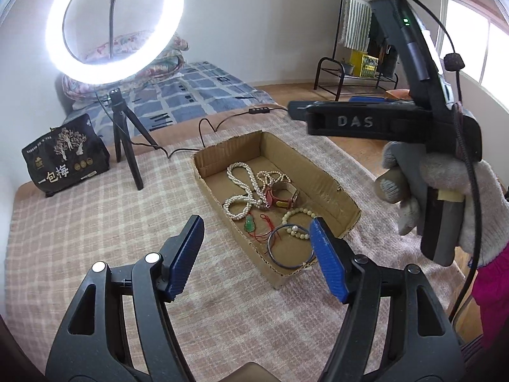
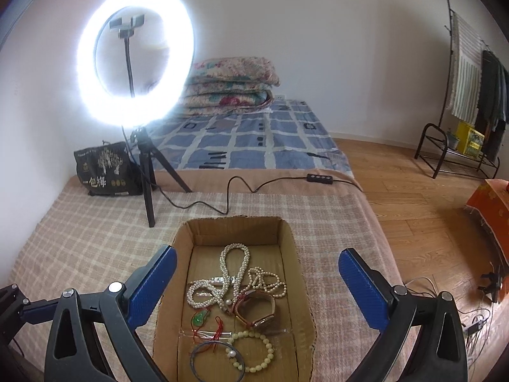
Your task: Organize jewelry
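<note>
We hold both tools above a cardboard box [image 2: 296,254] of jewelry that sits on a checked blanket [image 2: 89,232], low and centre in the right wrist view. Our left gripper [image 1: 257,245], at the bottom of its own frame, has its blue fingers spread wide with nothing between them. Our right gripper [image 2: 254,280] likewise stands with jaws apart and empty, framing the box.

Inside the box, long strands of a pearl necklace [image 2: 233,273] fill the middle. Just right of them lies a brown-strapped watch [image 2: 257,310]. A green pendant [image 2: 199,317] on red cord rests lower left, a pale bead bracelet [image 2: 254,350] lower right, and a thin dark bangle [image 2: 216,361] at the bottom edge, overlapping the bracelet. Whether the watch touches the pearls we cannot say for sure.

In the left wrist view, the right tool's black body, held in a gloved hand [image 1: 445,203], fills the right side of the frame.

A lit ring light [image 2: 135,67] on a tripod stands upper left, with a black printed bag [image 2: 105,168] beside it.
</note>
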Tool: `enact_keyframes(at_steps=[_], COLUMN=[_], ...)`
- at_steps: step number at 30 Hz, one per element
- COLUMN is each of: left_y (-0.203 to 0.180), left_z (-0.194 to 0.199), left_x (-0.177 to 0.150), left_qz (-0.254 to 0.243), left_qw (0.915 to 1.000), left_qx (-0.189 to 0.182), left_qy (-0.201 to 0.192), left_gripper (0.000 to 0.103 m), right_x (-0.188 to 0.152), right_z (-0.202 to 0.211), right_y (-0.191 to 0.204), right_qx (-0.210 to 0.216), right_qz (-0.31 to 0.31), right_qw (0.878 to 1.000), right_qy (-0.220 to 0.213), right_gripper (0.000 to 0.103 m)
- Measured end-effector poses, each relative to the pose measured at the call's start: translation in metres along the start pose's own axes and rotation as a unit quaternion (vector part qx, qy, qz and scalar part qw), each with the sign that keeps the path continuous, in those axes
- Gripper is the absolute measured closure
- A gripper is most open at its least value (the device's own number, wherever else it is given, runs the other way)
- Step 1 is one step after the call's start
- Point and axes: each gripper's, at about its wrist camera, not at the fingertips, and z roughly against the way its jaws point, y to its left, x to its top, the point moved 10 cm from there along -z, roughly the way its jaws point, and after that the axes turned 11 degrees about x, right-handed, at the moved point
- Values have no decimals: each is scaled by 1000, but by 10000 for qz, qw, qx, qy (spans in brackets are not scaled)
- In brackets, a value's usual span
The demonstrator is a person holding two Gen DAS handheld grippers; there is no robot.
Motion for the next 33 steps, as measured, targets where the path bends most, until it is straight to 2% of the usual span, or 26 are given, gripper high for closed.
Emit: enact_keyframes(at_steps=[3, 9, 12, 19, 23, 33], left_y=[8, 27, 36, 60, 69, 79], left_z=[14, 39, 54, 90, 106, 129], left_x=[0, -1, 1, 6, 4, -2], left_qz=[13, 71, 139, 305, 386, 277], left_qw=[9999, 9994, 9986, 9957, 9940, 9905], left_qx=[49, 140, 196, 314, 361, 592], left_qy=[-131, -322, -463, -820, -962, -1212], left_gripper=[25, 24, 17, 13, 7, 0], right_x=[2, 1, -1, -12, -21, -50], right_z=[19, 56, 75, 114, 135, 160], right_y=[-1, 4, 14, 43, 55, 68], right_qx=[-136, -275, -311, -362, -460, -569], right_qz=[-63, -156, -83, 57, 83, 47], right_qw=[9998, 9987, 9983, 9972, 9957, 9936], right_qy=[-154, -394, -493, -653, -802, -972], right_gripper=[0, 0, 0, 0, 0, 0])
